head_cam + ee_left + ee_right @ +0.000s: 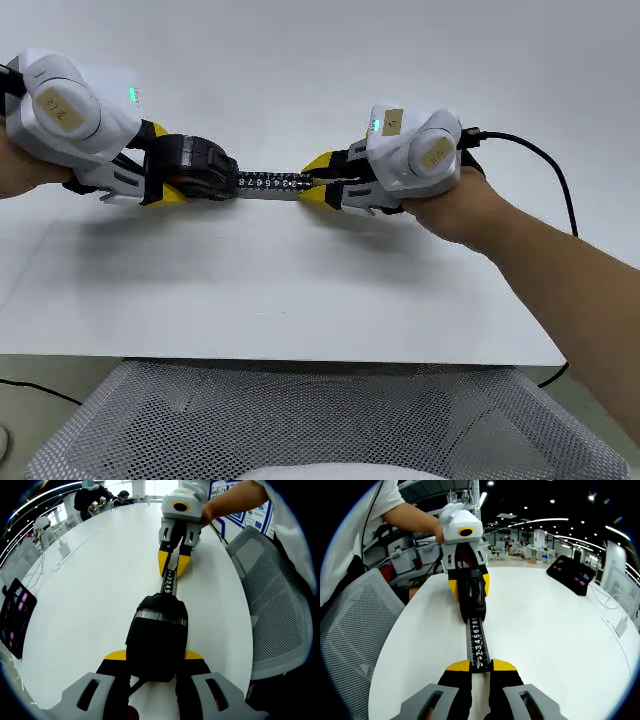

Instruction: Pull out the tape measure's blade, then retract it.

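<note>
A black tape measure case (197, 167) is clamped in my left gripper (168, 166), whose yellow-tipped fingers (116, 655) press on both sides of the case (157, 636). A short length of dark blade (272, 183) with white numerals runs from the case to my right gripper (318, 180). That right gripper (480, 666) is shut on the blade's end (477, 645), and the case (472, 592) sits straight ahead in its view. Both grippers hover just above the white table (300, 290).
An office chair with a grey mesh back (290, 415) stands at the table's near edge. A black cable (545, 165) trails from the right gripper across the table. At the far end lie a dark tablet-like device (15, 617) and white chargers with cords (63, 549).
</note>
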Demonstrator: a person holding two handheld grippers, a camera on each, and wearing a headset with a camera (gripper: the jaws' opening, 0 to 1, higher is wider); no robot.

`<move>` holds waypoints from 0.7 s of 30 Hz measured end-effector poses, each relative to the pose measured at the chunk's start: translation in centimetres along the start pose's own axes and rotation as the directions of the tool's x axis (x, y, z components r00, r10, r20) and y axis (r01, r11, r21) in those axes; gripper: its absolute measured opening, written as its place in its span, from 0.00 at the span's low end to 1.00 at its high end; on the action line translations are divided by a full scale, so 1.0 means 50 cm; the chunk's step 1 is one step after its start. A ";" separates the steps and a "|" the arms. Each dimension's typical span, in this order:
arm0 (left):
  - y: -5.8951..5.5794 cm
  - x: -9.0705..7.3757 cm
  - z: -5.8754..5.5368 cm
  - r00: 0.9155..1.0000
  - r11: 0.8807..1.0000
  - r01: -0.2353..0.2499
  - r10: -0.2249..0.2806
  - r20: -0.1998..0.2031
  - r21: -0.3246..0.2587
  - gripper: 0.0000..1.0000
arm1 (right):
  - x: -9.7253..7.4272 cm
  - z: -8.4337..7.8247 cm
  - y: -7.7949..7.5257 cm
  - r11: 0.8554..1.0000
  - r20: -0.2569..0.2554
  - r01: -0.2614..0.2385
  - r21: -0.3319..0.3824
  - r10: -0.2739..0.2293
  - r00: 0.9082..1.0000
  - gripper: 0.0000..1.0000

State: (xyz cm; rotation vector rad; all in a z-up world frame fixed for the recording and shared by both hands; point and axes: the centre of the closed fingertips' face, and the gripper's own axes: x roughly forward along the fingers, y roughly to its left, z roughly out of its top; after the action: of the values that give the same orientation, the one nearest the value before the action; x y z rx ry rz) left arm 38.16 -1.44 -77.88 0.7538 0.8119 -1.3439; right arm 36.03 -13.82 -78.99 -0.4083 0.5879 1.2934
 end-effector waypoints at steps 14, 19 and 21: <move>0.001 0.002 0.001 1.000 1.000 -0.002 0.002 -0.002 0.003 0.29 | -0.033 -0.022 -0.001 1.000 -0.027 0.010 0.008 -0.010 1.000 0.08; 0.007 0.005 -0.002 1.000 1.000 -0.001 0.001 -0.001 0.004 0.29 | -0.045 -0.029 0.000 1.000 -0.033 0.017 0.012 -0.017 0.999 0.08; 0.008 0.006 -0.003 1.000 1.000 -0.001 0.001 -0.001 0.004 0.29 | -0.047 -0.030 0.001 1.000 -0.032 0.019 0.016 -0.018 0.999 0.08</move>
State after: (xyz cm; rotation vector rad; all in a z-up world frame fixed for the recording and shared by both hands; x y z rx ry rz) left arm 38.54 -1.42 -78.20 0.7579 0.8097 -1.3446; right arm 35.35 -16.50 -78.75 -0.4200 0.6196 1.2656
